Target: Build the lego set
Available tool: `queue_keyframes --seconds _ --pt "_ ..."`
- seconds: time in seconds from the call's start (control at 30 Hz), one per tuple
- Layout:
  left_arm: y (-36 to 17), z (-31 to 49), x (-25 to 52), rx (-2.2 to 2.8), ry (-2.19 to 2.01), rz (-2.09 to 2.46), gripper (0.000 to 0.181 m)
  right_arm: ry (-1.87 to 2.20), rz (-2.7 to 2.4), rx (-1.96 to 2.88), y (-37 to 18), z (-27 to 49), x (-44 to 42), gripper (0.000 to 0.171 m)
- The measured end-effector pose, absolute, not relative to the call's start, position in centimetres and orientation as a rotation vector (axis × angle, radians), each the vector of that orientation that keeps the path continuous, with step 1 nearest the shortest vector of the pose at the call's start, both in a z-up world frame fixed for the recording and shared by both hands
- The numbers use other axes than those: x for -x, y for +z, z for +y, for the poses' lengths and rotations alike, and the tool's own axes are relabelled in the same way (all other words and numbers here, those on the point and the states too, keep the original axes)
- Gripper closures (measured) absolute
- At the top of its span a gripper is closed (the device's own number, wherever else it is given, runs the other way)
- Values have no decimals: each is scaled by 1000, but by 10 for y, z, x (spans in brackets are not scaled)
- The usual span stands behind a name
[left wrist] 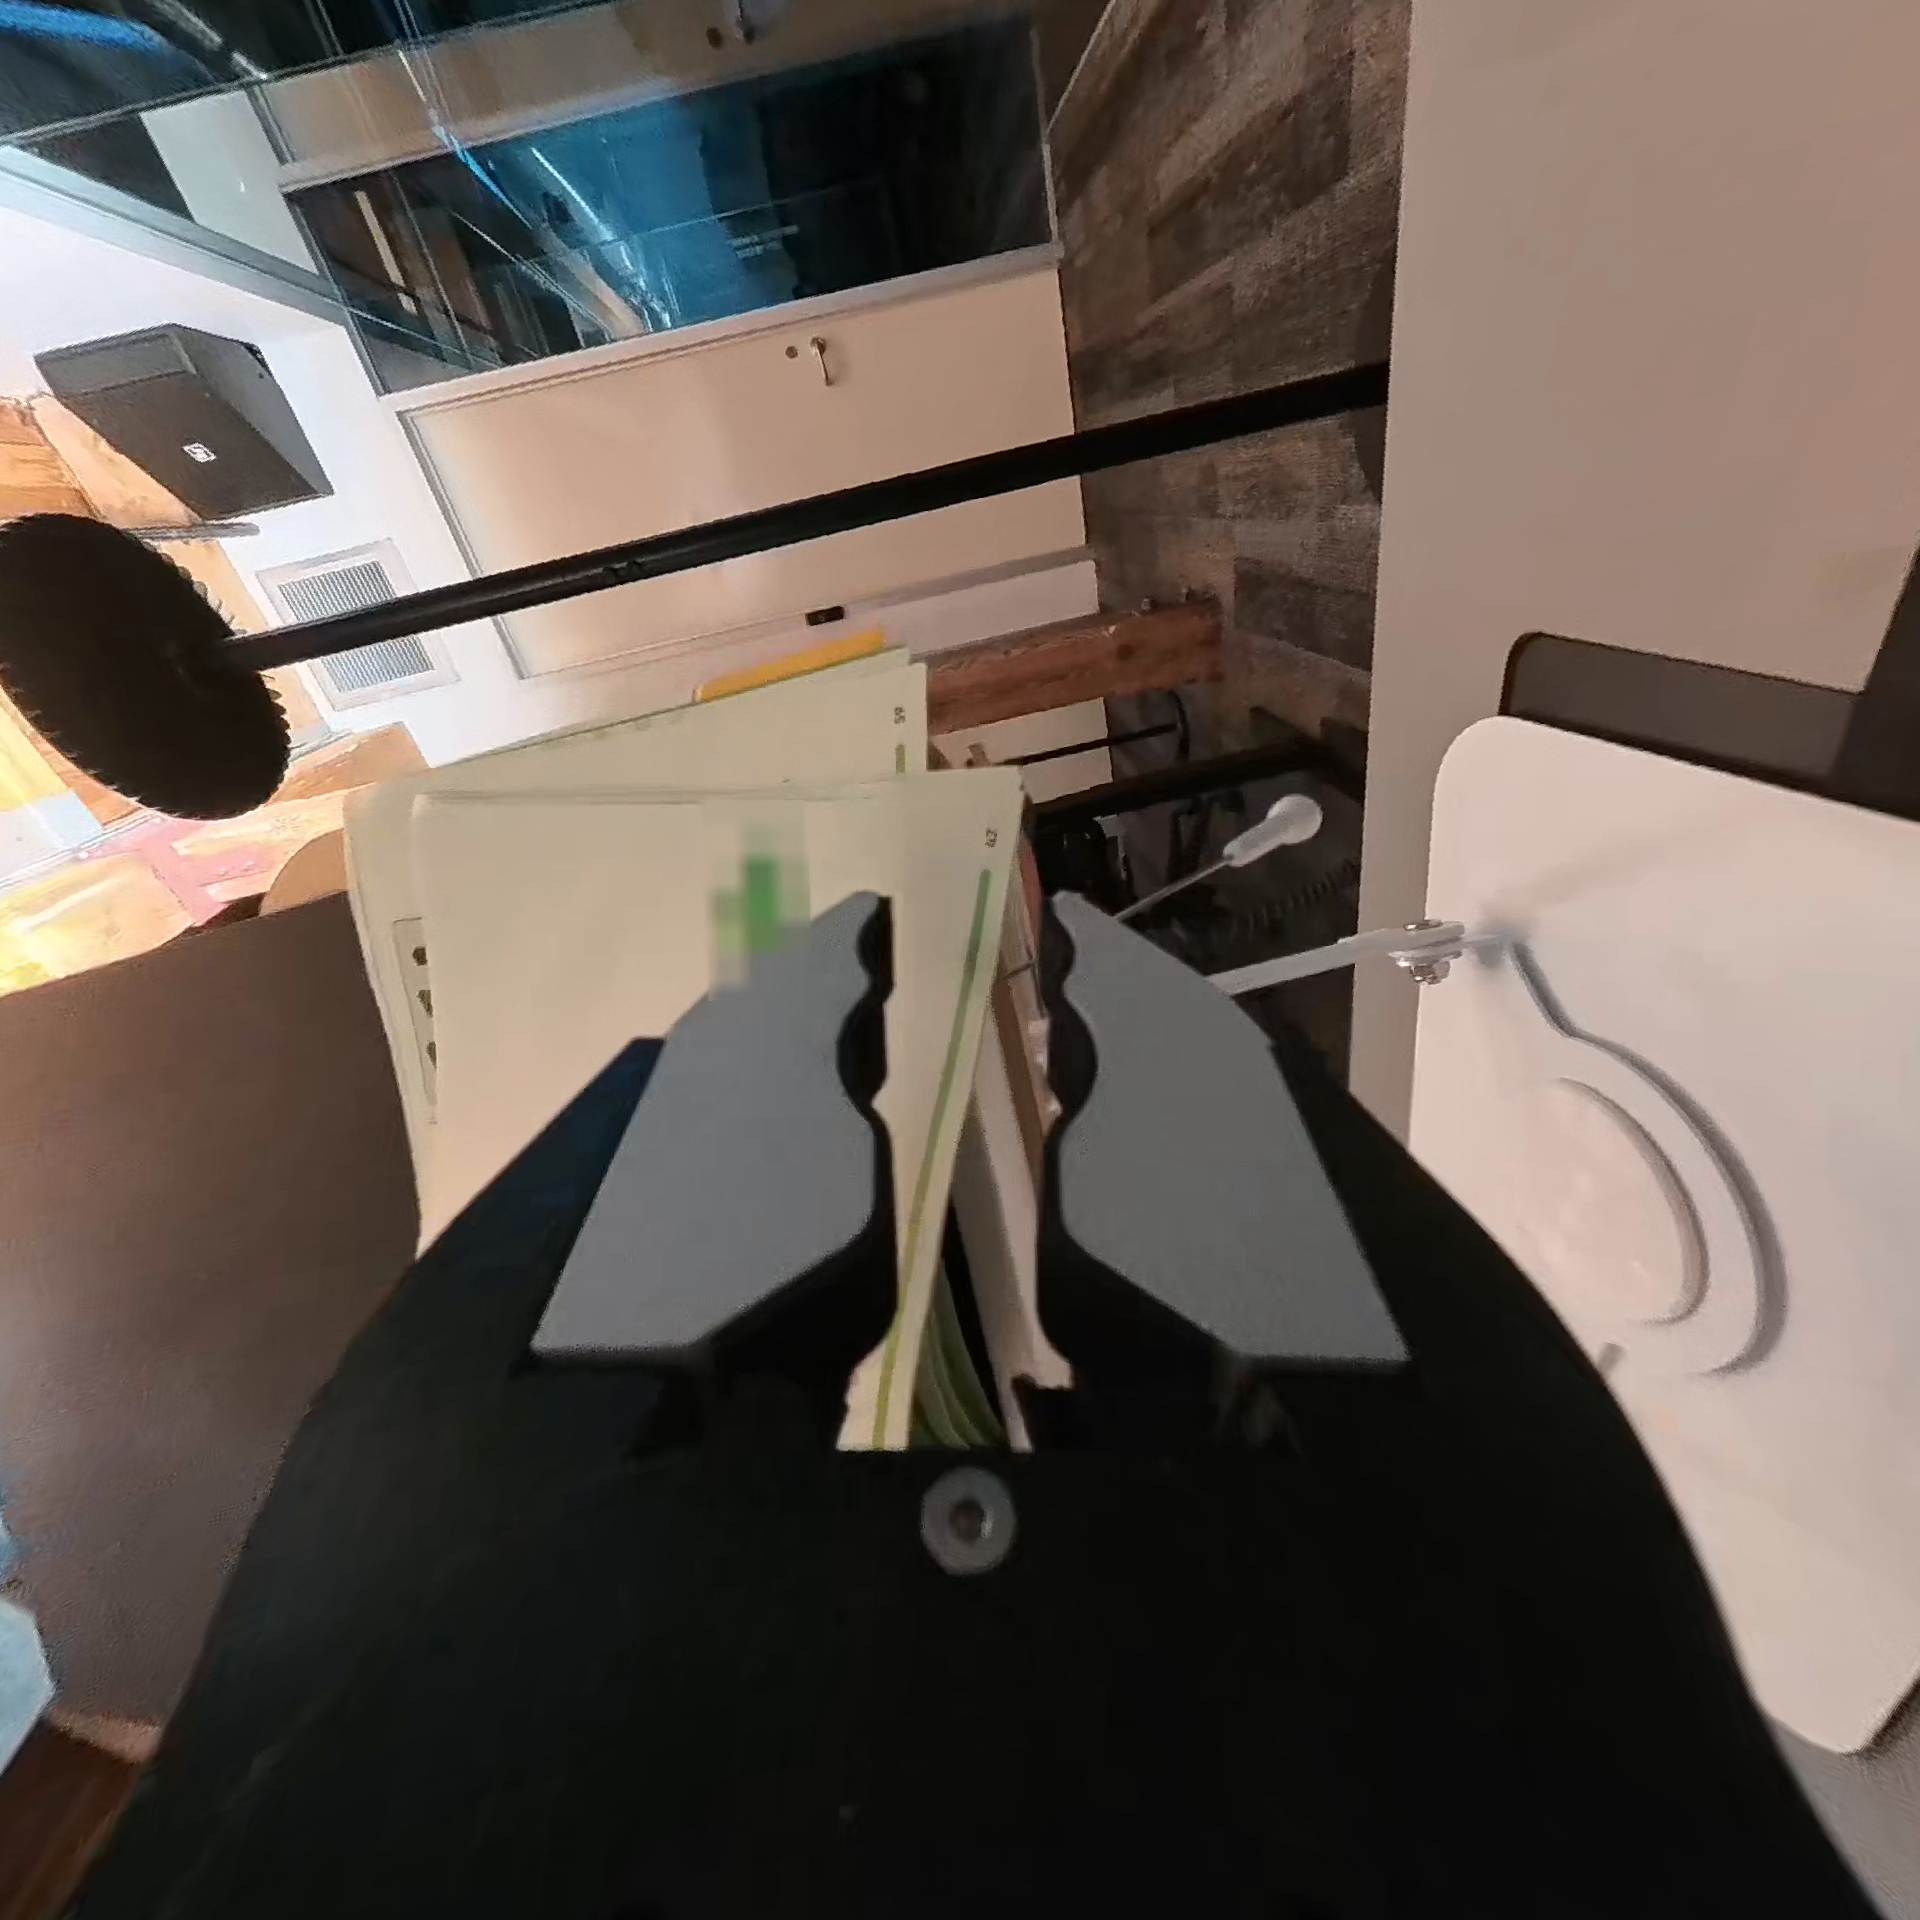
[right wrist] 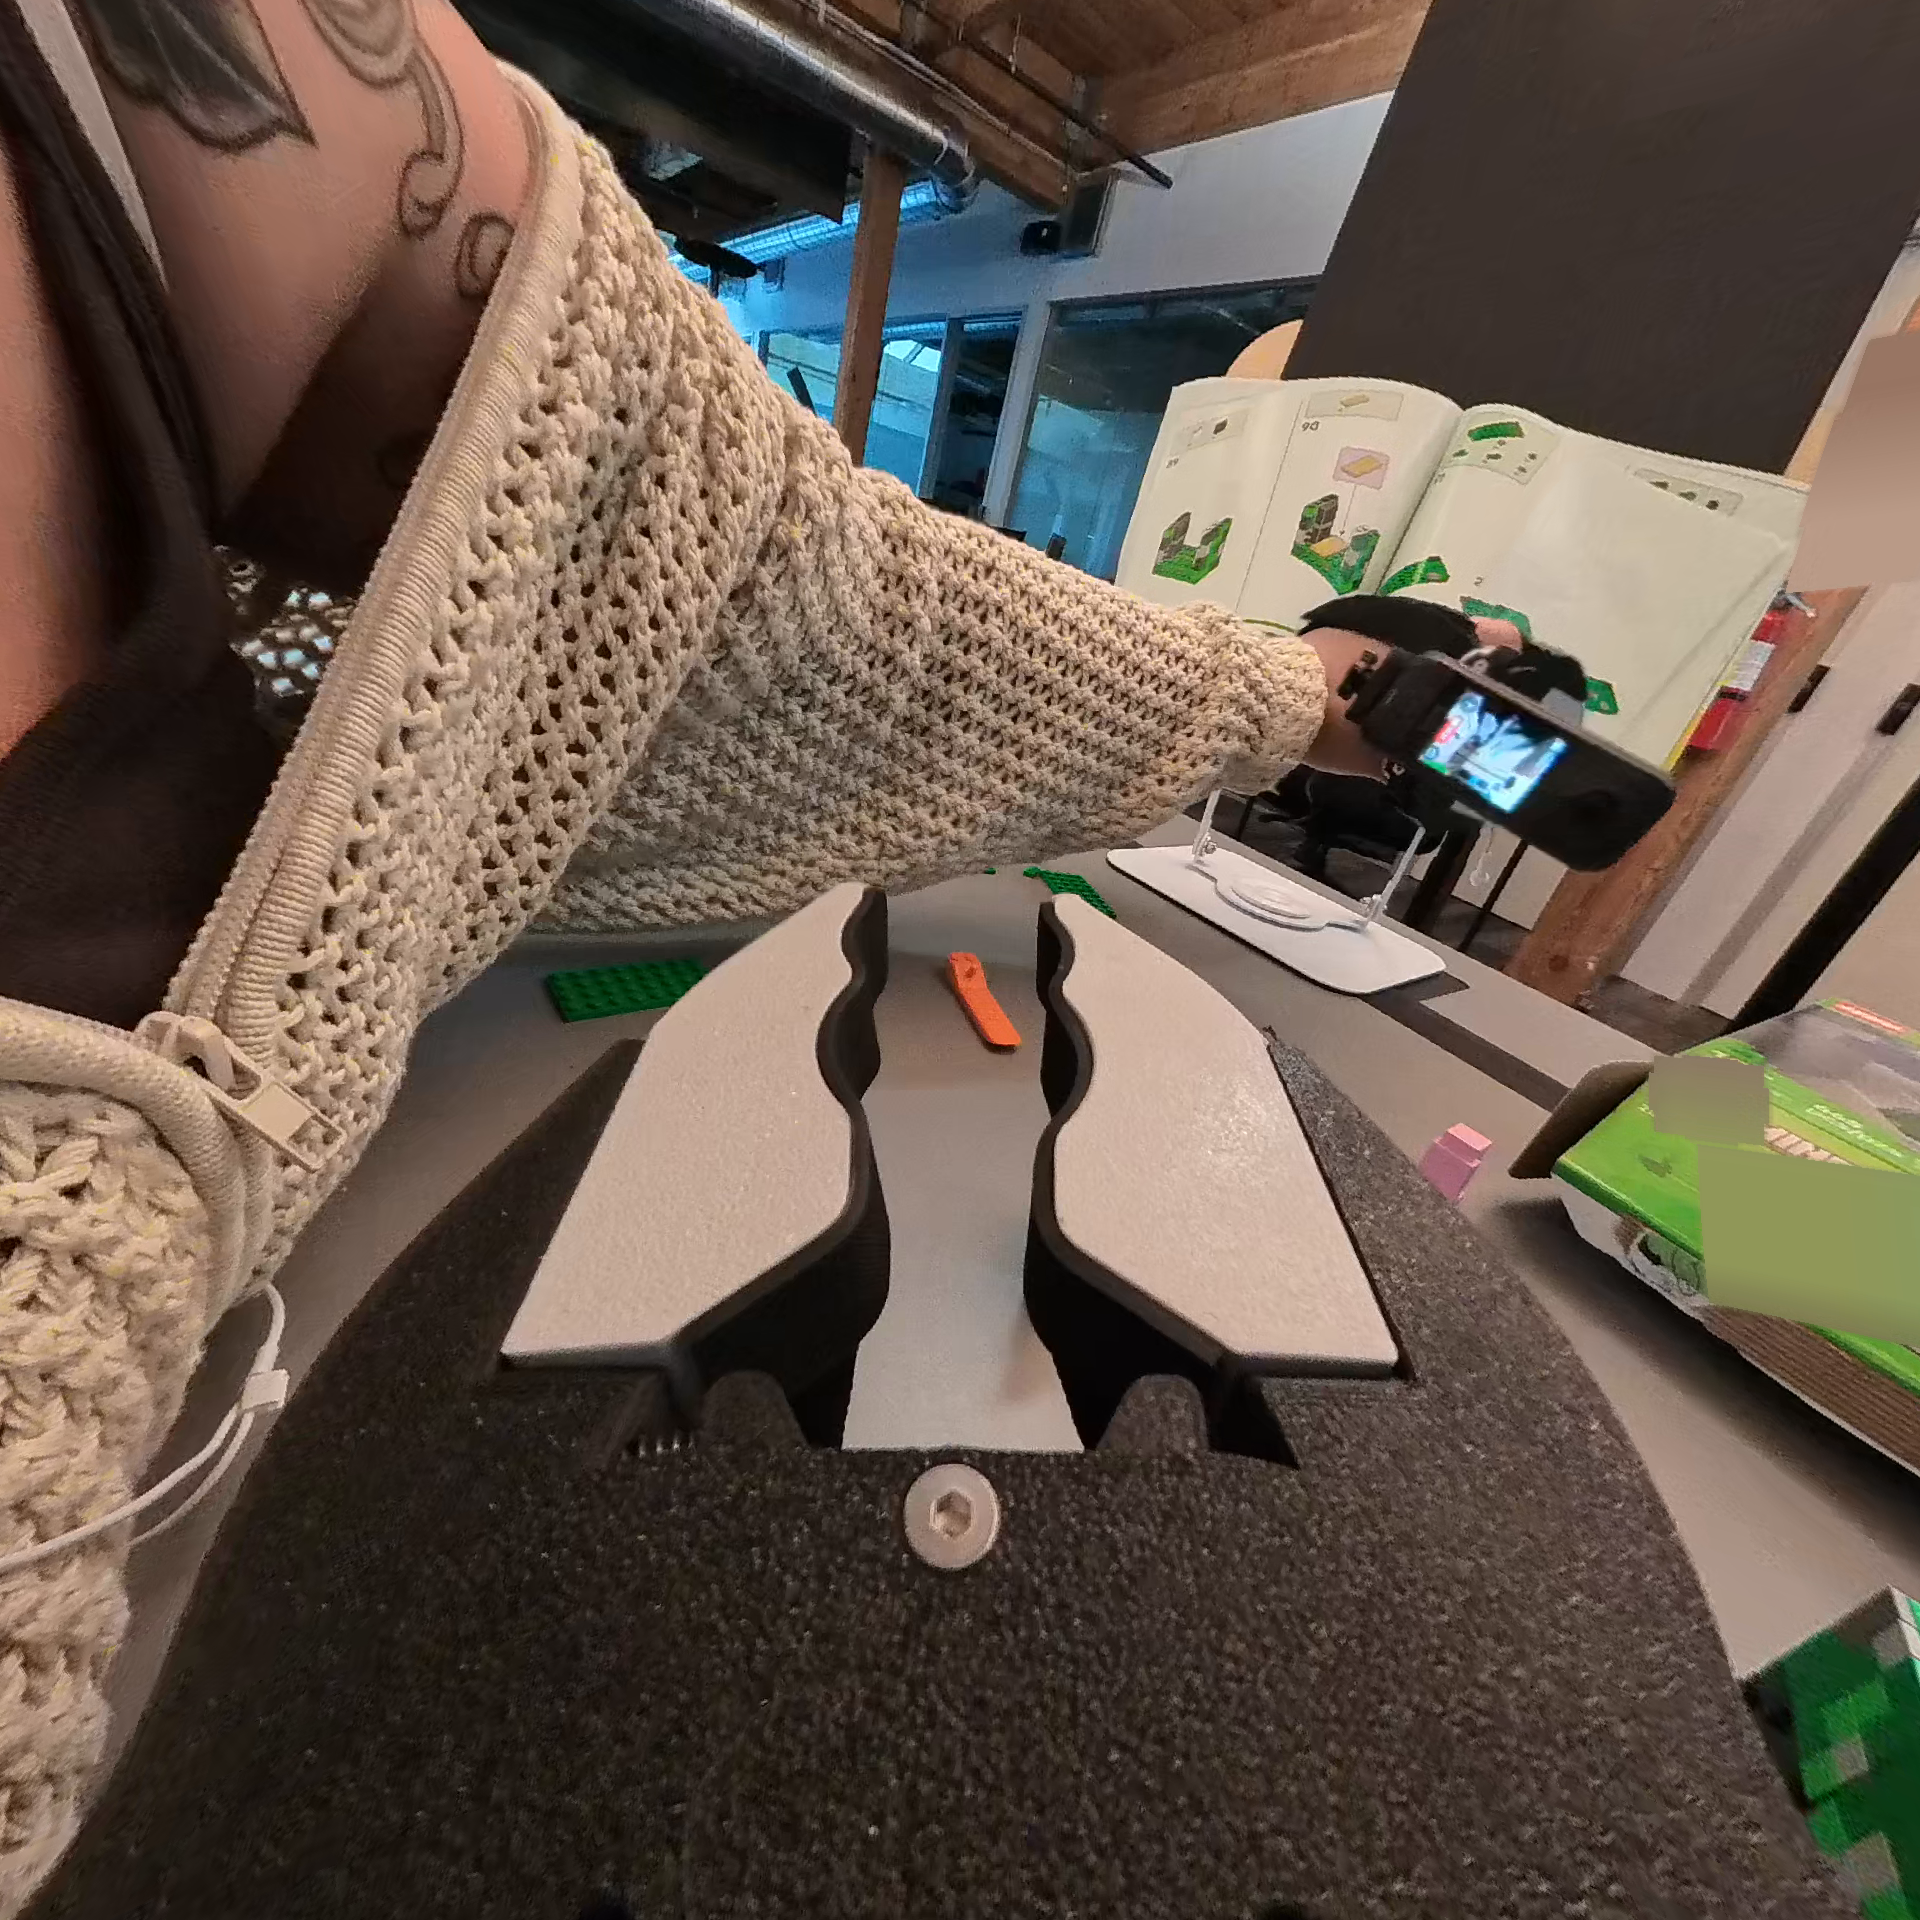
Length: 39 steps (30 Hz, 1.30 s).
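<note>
Two hand-held grippers show here. The left gripper (left wrist: 971,925) has its grey fingers parted a little, with the page edges of the pale green paper instruction booklet (left wrist: 686,935) standing between them; whether the pads actually press the pages I cannot tell. In the right wrist view that booklet (right wrist: 1351,488) stands open above the white plastic book stand (right wrist: 1288,935), with the left gripper (right wrist: 1496,665) reaching into it at the end of a cream knitted sleeve (right wrist: 831,665). The right gripper (right wrist: 961,914) hovers over the grey table (right wrist: 1351,1247), fingers apart and holding nothing. Beyond its tips lies an orange plastic brick separator (right wrist: 982,1000), a flat green lego plate (right wrist: 623,985) to its left. A small pink lego brick (right wrist: 1455,1158) sits just beside the green cardboard lego box (right wrist: 1745,1195)
</note>
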<state>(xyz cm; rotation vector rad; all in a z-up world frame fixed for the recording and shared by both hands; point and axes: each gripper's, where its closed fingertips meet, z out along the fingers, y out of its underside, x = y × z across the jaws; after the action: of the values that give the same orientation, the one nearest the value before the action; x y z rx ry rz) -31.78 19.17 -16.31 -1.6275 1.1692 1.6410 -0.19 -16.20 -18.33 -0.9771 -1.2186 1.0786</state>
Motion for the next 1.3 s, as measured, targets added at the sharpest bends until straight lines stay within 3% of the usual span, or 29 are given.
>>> queue_keyframes --seconds 0.1,0.33,0.8,0.97,1.13,1.3 --pt "-159 191 312 1539 1676 1194 181 1083 -1219 977 -183 -162 2 144" --pt "-153 178 299 1470 1550 1144 181 1074 -1224 978 -184 -162 2 144" --pt "-75 57 288 1125 567 320 181 937 -1182 1004 -192 -142 13 145" --pt "-60 22 308 1028 401 145 181 966 -967 1079 -140 -125 43 147" --pt "-59 3 316 962 318 82 181 1043 -805 1134 -72 -100 124 141" --pt "-65 -6 322 941 274 53 181 1124 -615 1231 -42 -50 204 121"
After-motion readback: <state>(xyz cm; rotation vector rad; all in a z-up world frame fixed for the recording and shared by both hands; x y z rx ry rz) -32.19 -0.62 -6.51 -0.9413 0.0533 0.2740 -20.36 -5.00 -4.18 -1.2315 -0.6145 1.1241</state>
